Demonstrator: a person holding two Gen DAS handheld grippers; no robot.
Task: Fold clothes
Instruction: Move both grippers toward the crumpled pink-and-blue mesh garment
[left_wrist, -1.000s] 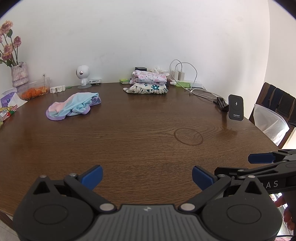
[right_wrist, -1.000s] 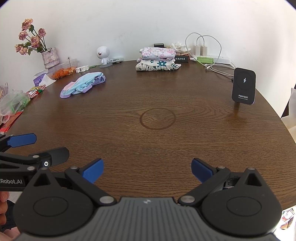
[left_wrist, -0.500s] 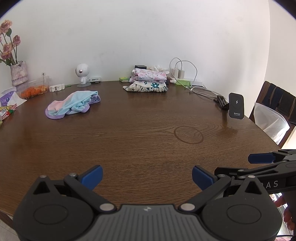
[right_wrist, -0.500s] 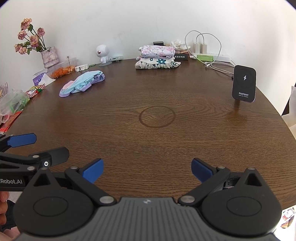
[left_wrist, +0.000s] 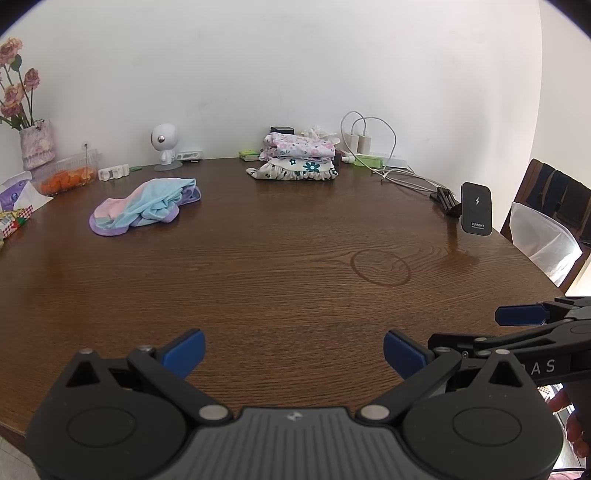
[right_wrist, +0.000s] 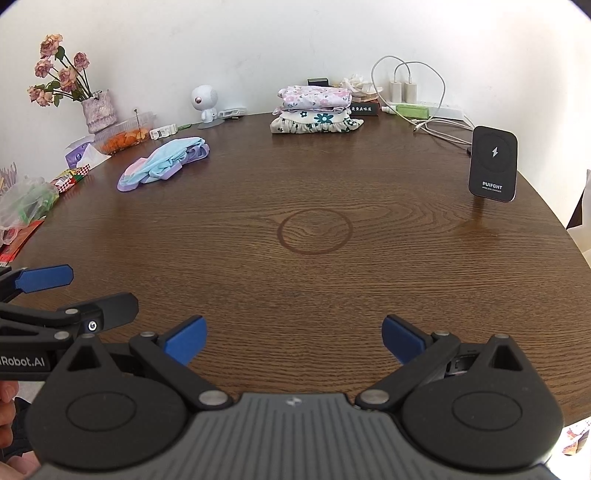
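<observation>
Both grippers are hovering low over the near edge of the table (left_wrist: 295, 258), w/ nothing held. Left gripper (left_wrist: 293, 349) is sitting w/ fingers wide apart; right gripper (right_wrist: 293, 338) same, jaws spread, empty.

The unfolded garment (left_wrist: 144, 208) is lying crumpled at the far left, well apart from both grippers. A folded stack (left_wrist: 295, 160) is sitting at the back by the wall.

Step in hand, prob: reaching for the garment. To do it well: be approaching low, pinching one edge or corner per gripper, not the bunched middle, then dragging it to the bare centre before spreading flat.
</observation>
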